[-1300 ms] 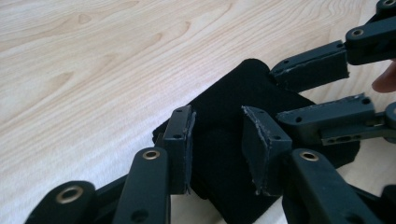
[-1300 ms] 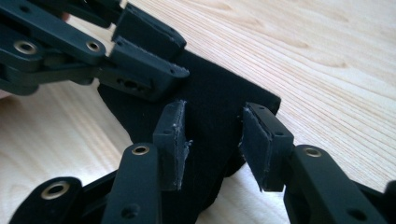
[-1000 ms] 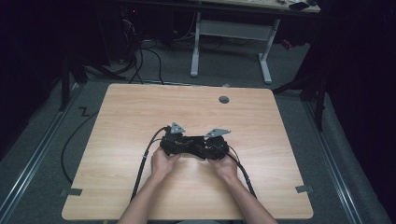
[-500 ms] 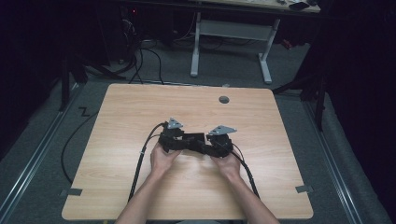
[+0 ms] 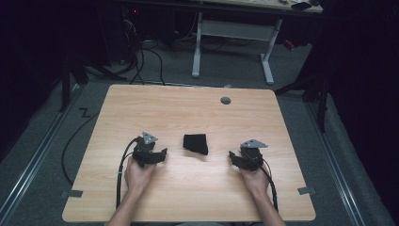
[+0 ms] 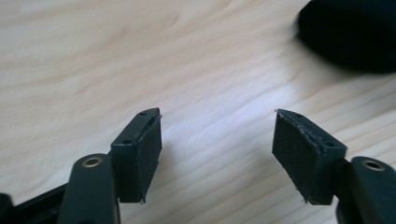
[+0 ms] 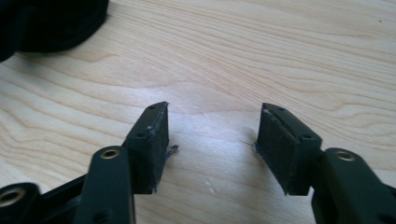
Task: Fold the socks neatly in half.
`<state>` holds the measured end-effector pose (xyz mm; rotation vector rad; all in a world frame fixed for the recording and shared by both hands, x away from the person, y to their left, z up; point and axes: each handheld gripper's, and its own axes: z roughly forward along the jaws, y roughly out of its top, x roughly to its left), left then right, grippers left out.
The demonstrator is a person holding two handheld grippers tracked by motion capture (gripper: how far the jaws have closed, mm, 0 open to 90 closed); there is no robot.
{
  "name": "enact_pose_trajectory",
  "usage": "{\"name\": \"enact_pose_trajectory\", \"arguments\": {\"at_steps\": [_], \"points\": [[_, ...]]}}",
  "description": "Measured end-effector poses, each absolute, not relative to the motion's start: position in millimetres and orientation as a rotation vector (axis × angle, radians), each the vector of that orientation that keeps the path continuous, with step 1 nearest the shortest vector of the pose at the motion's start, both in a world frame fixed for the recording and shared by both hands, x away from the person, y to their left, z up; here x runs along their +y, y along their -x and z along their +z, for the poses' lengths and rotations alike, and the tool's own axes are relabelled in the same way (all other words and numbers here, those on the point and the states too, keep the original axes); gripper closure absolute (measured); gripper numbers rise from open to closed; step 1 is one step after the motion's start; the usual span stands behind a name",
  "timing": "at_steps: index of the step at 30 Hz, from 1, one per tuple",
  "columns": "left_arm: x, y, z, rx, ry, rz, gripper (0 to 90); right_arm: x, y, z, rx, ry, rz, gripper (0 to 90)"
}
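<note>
Both tools (image 5: 162, 153) (image 5: 231, 155) moved apart, leaving the black cloth (image 5: 195, 143) between them.

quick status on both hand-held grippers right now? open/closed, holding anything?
Left hand-held gripper: open, holding nothing; black cloth lies apart on the table.
Right hand-held gripper: open, holding nothing.

On the wooden table (image 5: 188, 108) the one obstacle is a small black folded cloth (image 5: 195, 143), lying between the left gripper (image 5: 160, 154) and the right gripper (image 5: 234, 157) and apart from both. Bare wood separates it from each gripper, so either could slide inward unhindered. In both gripper views the jaws stand apart with nothing between them, just wood grain below. The far half of the tabletop lies open up to a round grommet hole (image 5: 226, 100) near the back edge.
</note>
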<state>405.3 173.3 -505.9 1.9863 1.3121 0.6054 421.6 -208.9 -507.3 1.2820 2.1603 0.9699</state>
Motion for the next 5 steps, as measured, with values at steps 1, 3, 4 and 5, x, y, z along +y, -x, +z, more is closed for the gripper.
{"name": "enact_pose_trajectory", "arguments": {"at_steps": [1,3,4,5], "points": [[175.6,-403.5,-508.2,1.305,-1.964,0.614,28.0,-209.5,-421.9,-507.3,2.157,-1.287,0.969,41.9],[177.4,-402.4,-508.2,1.316,-1.958,0.619,28.4,-209.8,-422.3,-507.4,2.156,-1.288,0.966,41.5],[177.2,-402.2,-508.1,1.316,-1.962,0.621,28.4,-209.9,-422.2,-507.4,2.156,-1.289,0.965,41.2],[177.3,-402.1,-508.2,1.317,-1.961,0.620,28.3,-209.9,-422.2,-507.4,2.155,-1.290,0.965,40.8]]}}
